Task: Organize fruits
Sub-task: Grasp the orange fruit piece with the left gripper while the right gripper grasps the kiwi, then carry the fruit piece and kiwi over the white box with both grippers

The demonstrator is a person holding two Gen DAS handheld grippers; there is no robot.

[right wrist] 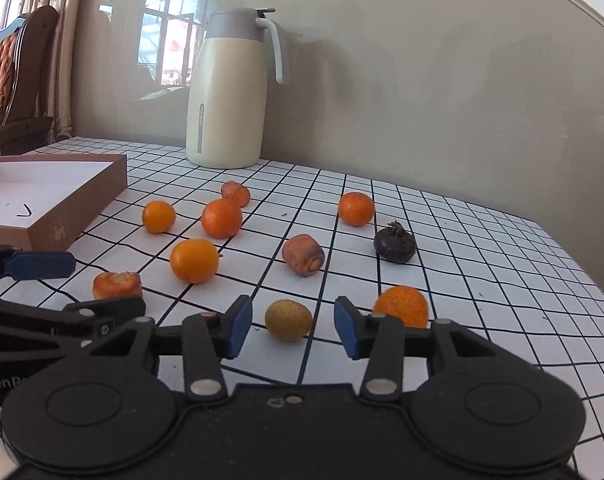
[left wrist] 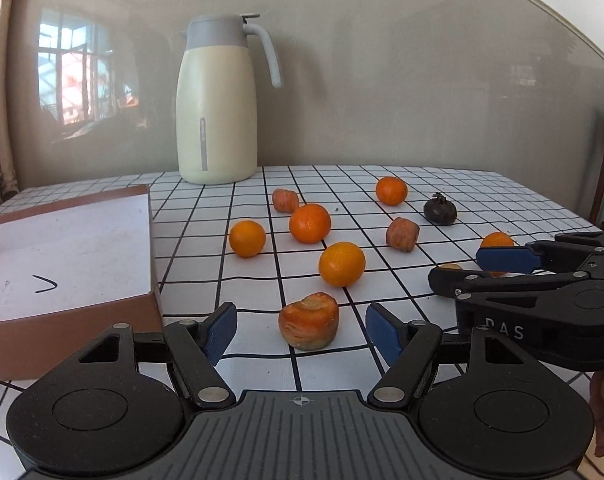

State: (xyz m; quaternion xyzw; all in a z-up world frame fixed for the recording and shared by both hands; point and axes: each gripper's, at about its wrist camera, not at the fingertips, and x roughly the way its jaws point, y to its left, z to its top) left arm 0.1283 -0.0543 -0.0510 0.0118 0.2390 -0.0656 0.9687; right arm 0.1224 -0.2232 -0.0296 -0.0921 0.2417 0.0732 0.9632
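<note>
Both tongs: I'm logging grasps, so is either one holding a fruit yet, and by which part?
Nothing is held. The left tongs stand open around the carrot chunk, pads clear of it. The right tongs stand open around the small brownish fruit.

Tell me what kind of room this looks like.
Probably a home dining room: a table under a grid-patterned tablecloth, a cream thermal jug by the wall, and a carved wooden chair beside a curtained window.

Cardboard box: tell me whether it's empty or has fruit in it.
Empty as far as visible: the cardboard box shows only its bare white floor with pen marks; all fruit lies on the tablecloth.
</note>
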